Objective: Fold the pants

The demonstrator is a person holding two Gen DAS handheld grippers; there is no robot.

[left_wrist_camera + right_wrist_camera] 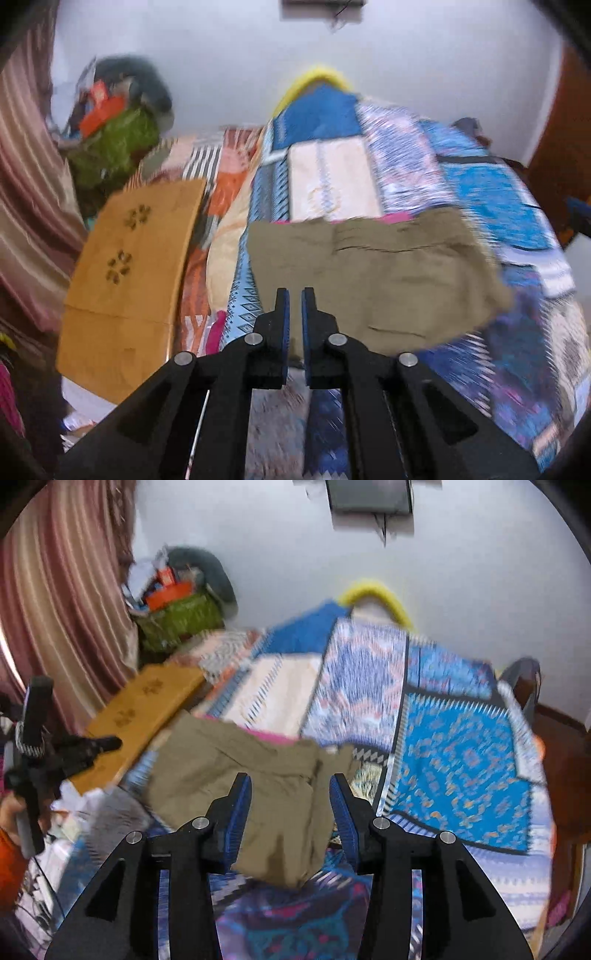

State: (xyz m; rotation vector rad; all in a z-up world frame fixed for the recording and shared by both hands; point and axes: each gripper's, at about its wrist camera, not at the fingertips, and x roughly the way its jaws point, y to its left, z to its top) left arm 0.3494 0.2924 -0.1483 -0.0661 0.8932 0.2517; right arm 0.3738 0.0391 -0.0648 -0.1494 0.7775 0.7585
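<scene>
Left wrist view: the left gripper [294, 295] has its blue-padded jaws nearly together, only a thin slit between them and nothing pinched in it. The olive-khaki cotton pants [373, 273] lie beyond the tips as a compact folded rectangle on the blue, white and pink patchwork quilt [480, 184]. The right half of the frame is motion-blurred. An orange-brown cardboard sheet with paw-print cutouts [129, 266] lies to the left, well apart from the pants.

Risk here: the quilt is lumpy and soft, so the stacked layers could slide or spring open once left alone. A closed jaw dragging across the top layer could also pull the fold askew.

Right wrist view: the right gripper [290, 786] stands partly open, its jaws framing the near corner of the pants [236, 775] with no pad pressing on cloth, so nothing is held. The pants edge at lower right looks bunched and droops off a hump in the quilt [469, 760]. Judged risk: closing now grabs several layers and undoes the fold.

Only this view shows the left tool and the person's hand at far left, the uneven right edge of the pants, and the dark wall-mounted screen [369, 496]. Only the left view shows the pants' flat, squared top edge.
</scene>
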